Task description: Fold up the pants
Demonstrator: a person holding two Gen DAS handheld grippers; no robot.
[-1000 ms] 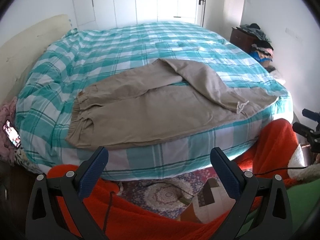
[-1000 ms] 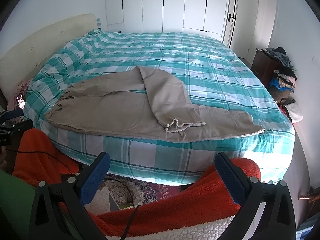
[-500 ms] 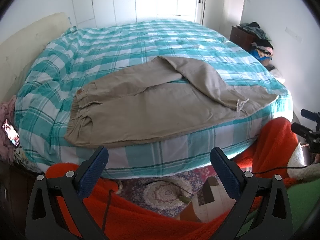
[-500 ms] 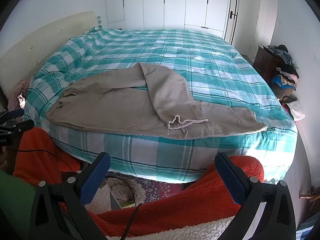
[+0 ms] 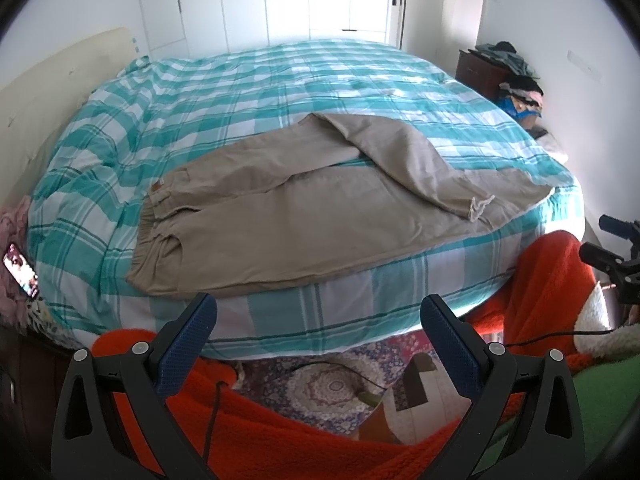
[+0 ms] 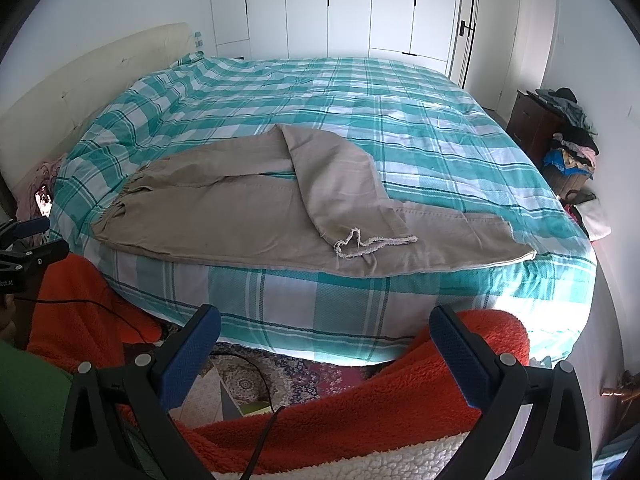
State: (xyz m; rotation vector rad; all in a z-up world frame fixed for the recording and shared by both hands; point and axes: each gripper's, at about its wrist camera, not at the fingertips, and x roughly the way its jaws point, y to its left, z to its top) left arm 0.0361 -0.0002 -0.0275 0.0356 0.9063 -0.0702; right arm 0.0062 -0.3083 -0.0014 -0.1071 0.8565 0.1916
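Beige pants (image 5: 304,208) lie on the near part of a bed with a teal checked cover (image 5: 240,92). The waistband is at the left. One leg is folded diagonally over the other, its frayed hem (image 6: 372,242) near the bed's front edge. The pants also show in the right wrist view (image 6: 248,212). My left gripper (image 5: 318,322) is open and empty, below and in front of the bed edge. My right gripper (image 6: 324,334) is open and empty, also short of the bed edge.
An orange fleece blanket (image 6: 380,404) and a black cable (image 5: 212,412) lie under the grippers. A patterned rug (image 5: 320,384) covers the floor. A dark dresser piled with clothes (image 6: 560,128) stands at the right. A phone (image 5: 20,268) lies at the bed's left.
Both grippers have risen slightly, so the bed and pants sit a little lower in both views. The pants have not moved. Both grippers stay open.
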